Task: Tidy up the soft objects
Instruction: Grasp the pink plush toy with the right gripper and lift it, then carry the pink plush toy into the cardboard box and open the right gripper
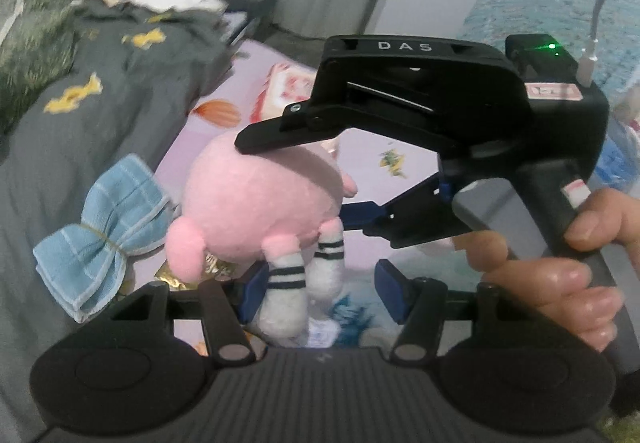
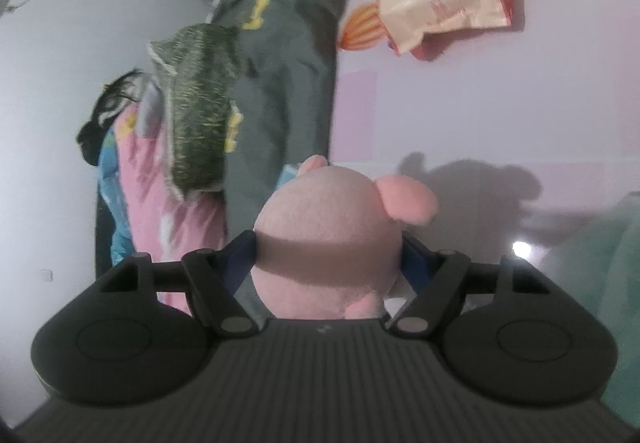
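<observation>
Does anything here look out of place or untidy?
Yes. The grey blanket lies crumpled across the bed, and a blue cloth tied like a bow sits at its edge. The pink plush toy is off the bed, clamped in the right gripper. The left gripper is open.

Each gripper body is matte black with a ribbed top plate, two round side housings and silver pivot pins. The left gripper (image 1: 320, 295) and right gripper (image 2: 328, 257) carry blue finger pads (image 1: 390, 293). The right unit bears white "DAS" lettering (plus a green indicator light) and a grey cable. The hand (image 1: 560, 271) is bare-skinned.
</observation>
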The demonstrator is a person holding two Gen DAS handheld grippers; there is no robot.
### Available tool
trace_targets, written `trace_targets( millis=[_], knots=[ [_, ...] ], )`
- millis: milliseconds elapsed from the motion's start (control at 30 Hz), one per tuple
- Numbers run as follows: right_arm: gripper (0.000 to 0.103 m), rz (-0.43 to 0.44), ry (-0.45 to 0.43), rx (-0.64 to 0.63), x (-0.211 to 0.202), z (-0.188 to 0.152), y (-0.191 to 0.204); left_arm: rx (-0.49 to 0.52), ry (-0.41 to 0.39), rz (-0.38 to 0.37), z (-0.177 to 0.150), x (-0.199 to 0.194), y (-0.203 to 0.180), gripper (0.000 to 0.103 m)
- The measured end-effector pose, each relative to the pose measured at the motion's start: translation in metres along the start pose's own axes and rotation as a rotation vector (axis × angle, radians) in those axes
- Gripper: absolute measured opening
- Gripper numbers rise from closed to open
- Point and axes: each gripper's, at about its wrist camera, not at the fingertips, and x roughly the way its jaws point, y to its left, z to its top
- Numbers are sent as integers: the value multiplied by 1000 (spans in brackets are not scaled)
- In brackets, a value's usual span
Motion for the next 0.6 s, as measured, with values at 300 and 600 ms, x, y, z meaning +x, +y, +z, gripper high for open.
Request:
trace_targets(
  millis=[300, 600],
  knots=[
    [74, 84, -106, -36, -80, -36, 9, 105, -58, -83, -6, -40, -50, 61],
    [74, 140, -280, 0, -190, -85, -29, 278, -57, -227, -31, -58, -133, 72]
  ],
)
